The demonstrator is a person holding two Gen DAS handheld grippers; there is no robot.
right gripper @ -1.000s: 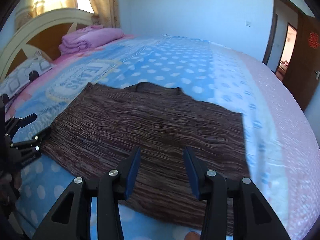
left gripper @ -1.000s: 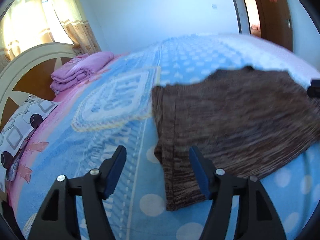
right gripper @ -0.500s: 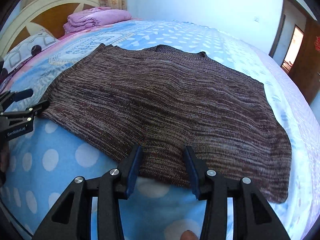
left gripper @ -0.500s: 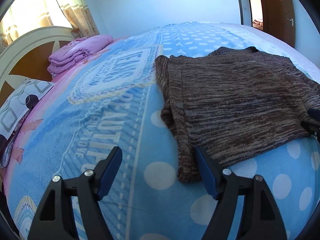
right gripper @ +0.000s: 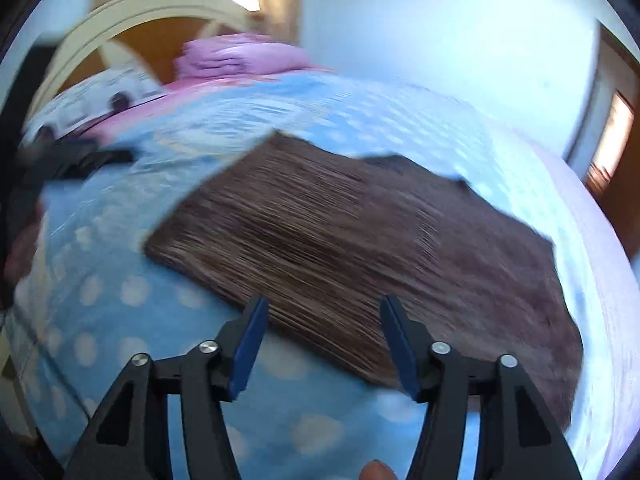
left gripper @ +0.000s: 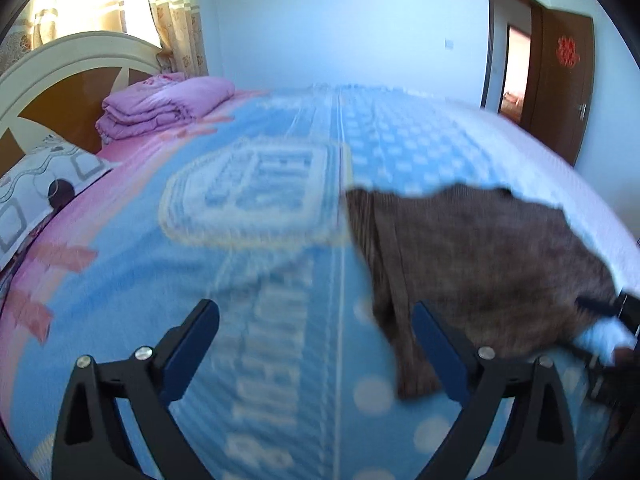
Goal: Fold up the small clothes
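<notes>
A brown knitted garment [left gripper: 480, 264] lies flat on the blue dotted bedspread [left gripper: 280, 320]. It also shows in the right wrist view [right gripper: 340, 248]. My left gripper [left gripper: 316, 332] is open and empty above the bedspread, just left of the garment's near left corner. My right gripper [right gripper: 322, 328] is open and empty, over the garment's near edge. The right gripper shows at the right edge of the left wrist view [left gripper: 612, 320]. The left gripper shows blurred at the left of the right wrist view [right gripper: 80, 160]. Both views are motion-blurred.
A folded purple blanket [left gripper: 164, 104] and a patterned pillow [left gripper: 36, 184] lie by the cream headboard [left gripper: 60, 60]. A brown door [left gripper: 560, 80] stands open at the far right. The bedspread stretches wide to the left of the garment.
Both grippers have lifted and drawn back from the garment's near edge. The left view has swung left. The right gripper's jaws have opened wider.
</notes>
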